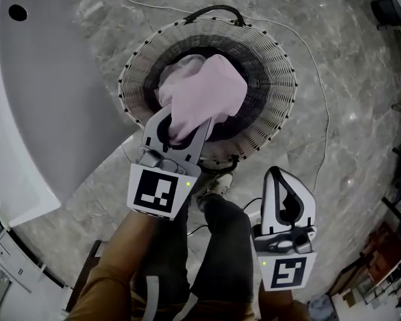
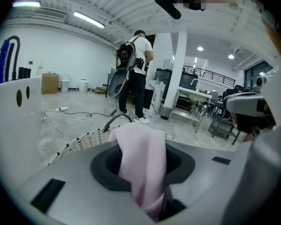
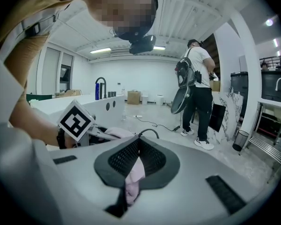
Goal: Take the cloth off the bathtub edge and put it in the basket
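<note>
- while the left gripper [image 1: 180, 131] hangs over the basket [image 1: 275, 72], its jaws are pressed onto a fold of the pink cloth [image 1: 210, 92], which is off the bathtub [image 1: 33, 99] and bunched above the basket's dark hollow.
- whether the cloth's lower end already touches the inside of the basket i cannot tell; most of it sits within the ring of the rim.
- the right gripper [image 1: 279, 176] is well apart, beside the person's leg [image 1: 224, 246], its jaws pressed together at the tips with nothing seen in them from above. the pink sliver in its own view looks, by my judgement, to be the cloth seen beyond its hollow.
- step in hand, as i judge it: the drop into the basket.
- the next move calls for spreading the left jaws so the cloth falls free, with no fold snagging on a pad or draping over the rim.
</note>
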The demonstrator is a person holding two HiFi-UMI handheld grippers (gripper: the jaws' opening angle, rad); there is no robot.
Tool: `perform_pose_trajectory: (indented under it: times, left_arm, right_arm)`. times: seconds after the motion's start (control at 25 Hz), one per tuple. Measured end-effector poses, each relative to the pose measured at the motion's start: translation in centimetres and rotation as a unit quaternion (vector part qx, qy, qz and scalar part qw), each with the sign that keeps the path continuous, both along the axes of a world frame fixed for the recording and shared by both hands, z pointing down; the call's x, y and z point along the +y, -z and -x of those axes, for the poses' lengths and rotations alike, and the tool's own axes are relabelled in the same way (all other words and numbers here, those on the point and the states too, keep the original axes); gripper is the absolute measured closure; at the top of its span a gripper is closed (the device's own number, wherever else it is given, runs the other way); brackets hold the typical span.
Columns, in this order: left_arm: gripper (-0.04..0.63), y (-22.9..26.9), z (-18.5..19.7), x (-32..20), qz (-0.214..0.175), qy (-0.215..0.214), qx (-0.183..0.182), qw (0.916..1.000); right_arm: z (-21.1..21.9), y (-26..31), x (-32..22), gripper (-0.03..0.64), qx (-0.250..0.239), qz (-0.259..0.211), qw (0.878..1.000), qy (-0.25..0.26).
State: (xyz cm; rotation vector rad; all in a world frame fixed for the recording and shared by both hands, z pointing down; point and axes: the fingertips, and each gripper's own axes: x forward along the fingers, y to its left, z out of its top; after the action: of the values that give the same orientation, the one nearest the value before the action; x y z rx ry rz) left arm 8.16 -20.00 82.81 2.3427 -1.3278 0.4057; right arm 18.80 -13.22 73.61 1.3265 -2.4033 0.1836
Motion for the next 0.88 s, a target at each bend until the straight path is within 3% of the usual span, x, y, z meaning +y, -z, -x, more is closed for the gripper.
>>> perform_pose_trajectory:
  times: [0.2, 0.36, 0.68, 0.88]
  left_arm:
    - [0.476, -4.0, -0.4, -0.5, 0.015, -0.016, -0.009, 0.9997]
    - [0.29, -6.4, -0.9, -0.8, 0.016, -0.044, -0.03, 0.9985]
    - [0.086, -5.9, -0.6, -0.2, 0.042, -0.03, -0.038, 0.9979]
    - [0.075, -2.4, -1.8, -0.2, 0.025, -0.03, -0.038, 0.9985]
  right_arm:
    - [0.0, -3.1, -0.3, 0.614, 0.014, -0.011, 1.0, 0.002]
    - [-0.2, -4.0, -0.4, 0.613, 0.009, -0.006, 1.0, -0.003]
    - [-2.0, -1.1, -0.2, 0.613, 0.009, 0.004, 1.0, -0.011]
    - [-3.0, 1.2, 0.1, 0.613, 0.009, 0.009, 1.0, -0.014]
